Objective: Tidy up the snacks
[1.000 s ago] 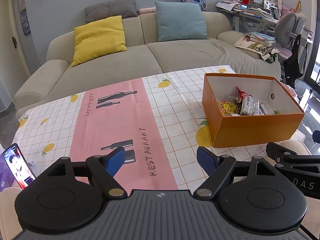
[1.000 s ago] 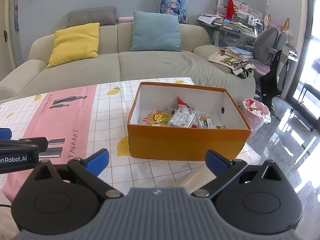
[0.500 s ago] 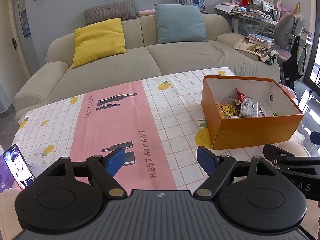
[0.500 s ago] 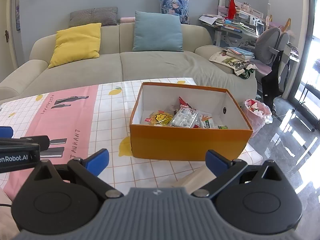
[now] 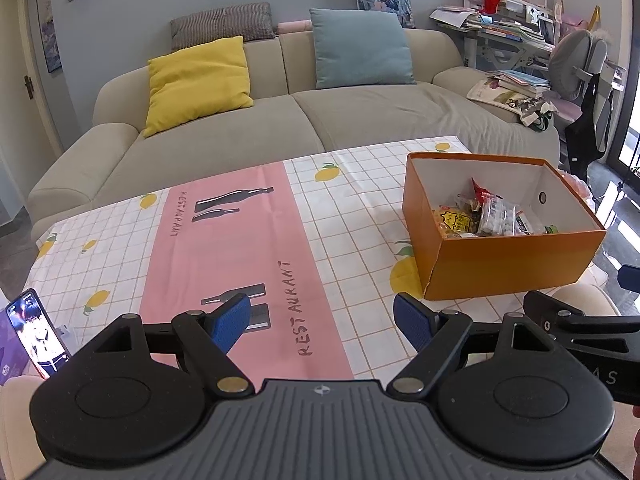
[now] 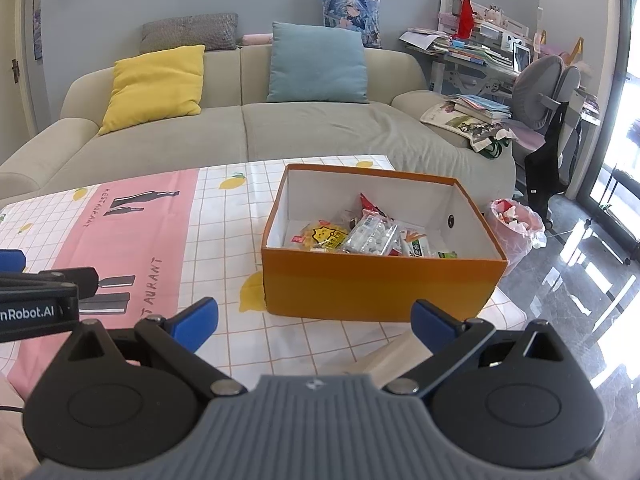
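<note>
I hold my left hand-held gripper (image 5: 322, 320) and right hand-held gripper (image 6: 314, 318) spread wide and empty above the counter (image 5: 340, 208), with the snacks (image 6: 362, 234) lying inside the orange box (image 6: 380, 286).

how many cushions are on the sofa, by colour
yellow cushion: 1
blue cushion: 1
grey cushion: 1
printed picture cushion: 1
total: 4 cushions on the sofa
</note>
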The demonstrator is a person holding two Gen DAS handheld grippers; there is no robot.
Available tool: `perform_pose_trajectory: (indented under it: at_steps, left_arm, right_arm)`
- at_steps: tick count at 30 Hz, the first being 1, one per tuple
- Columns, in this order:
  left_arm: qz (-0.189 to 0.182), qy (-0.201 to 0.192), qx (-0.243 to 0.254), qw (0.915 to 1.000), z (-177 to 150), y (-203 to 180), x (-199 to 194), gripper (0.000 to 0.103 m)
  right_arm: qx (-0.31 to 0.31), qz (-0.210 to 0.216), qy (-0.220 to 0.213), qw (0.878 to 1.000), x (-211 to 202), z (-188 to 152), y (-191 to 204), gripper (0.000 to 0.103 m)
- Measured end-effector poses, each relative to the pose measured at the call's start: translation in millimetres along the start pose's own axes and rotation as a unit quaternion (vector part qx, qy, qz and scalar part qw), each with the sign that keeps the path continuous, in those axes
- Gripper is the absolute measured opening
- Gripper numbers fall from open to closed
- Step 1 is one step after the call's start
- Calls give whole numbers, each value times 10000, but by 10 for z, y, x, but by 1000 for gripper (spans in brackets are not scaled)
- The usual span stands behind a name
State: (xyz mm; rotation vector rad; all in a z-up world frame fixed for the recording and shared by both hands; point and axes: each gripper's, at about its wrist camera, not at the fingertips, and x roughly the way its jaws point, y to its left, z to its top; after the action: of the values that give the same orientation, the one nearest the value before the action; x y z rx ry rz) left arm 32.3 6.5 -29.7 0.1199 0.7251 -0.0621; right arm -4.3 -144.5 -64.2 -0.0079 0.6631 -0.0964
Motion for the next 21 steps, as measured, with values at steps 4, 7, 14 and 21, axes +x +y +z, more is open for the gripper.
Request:
perform_pose_trajectory:
  at_steps: [4, 7, 14, 21]
  left_arm:
    - [4, 3, -2, 10000, -2, 2, 0, 95]
    - [-10, 5, -9, 10000, -4, 5, 1, 95]
    - [-11, 18, -32, 10000, -10, 3, 0, 95]
    - [-25, 37, -36, 10000, -16, -6, 5, 95]
  right_arm:
    - [1, -1, 1, 10000, 0, 0, 5, 100]
    - [0, -3, 1, 10000, -1, 0, 10, 100]
    - [-3, -3, 9, 10000, 2, -1, 27, 100]
    - [-42, 29, 25, 10000, 12, -15, 55, 100]
